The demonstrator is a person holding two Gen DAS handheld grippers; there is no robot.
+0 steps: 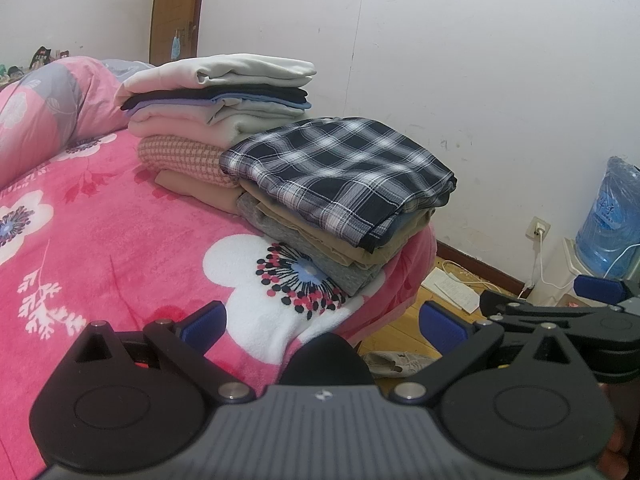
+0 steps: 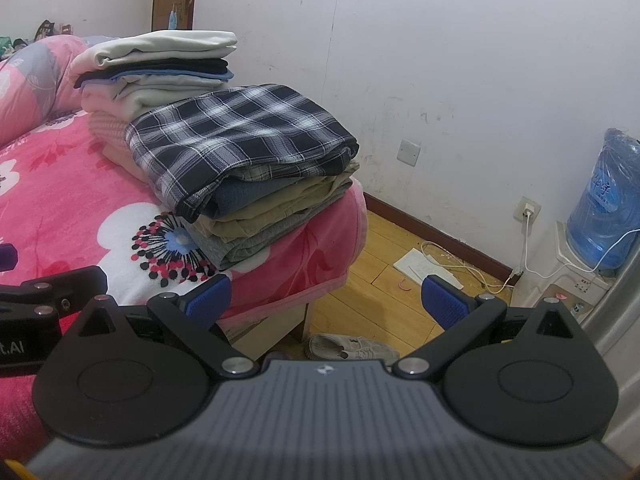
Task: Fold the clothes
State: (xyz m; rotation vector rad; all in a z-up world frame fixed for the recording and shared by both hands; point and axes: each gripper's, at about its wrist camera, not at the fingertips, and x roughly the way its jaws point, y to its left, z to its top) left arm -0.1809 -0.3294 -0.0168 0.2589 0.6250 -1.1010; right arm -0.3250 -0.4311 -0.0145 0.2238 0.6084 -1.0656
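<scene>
A folded navy-and-white plaid garment (image 1: 340, 168) (image 2: 240, 136) tops a low pile of tan, blue and grey folded clothes (image 1: 320, 248) (image 2: 260, 216) at the corner of the bed. Behind it rises a taller stack (image 1: 216, 92) (image 2: 156, 68) of white, black, lilac, cream and pink folded pieces. My left gripper (image 1: 324, 320) hovers open over the bed's near edge, well short of the piles, with nothing between its blue pads. My right gripper (image 2: 326, 300) is open too, empty, out past the bed corner above the floor. The right gripper shows at the right edge of the left wrist view.
A pink flowered blanket (image 1: 100, 220) (image 2: 60, 184) covers the bed, with a rolled quilt (image 1: 44, 108) at the back left. A white wall runs close behind. On the wooden floor (image 2: 380, 248) lie a shoe (image 2: 352, 348), papers and a white cable. A blue water bottle (image 2: 604, 208) stands right.
</scene>
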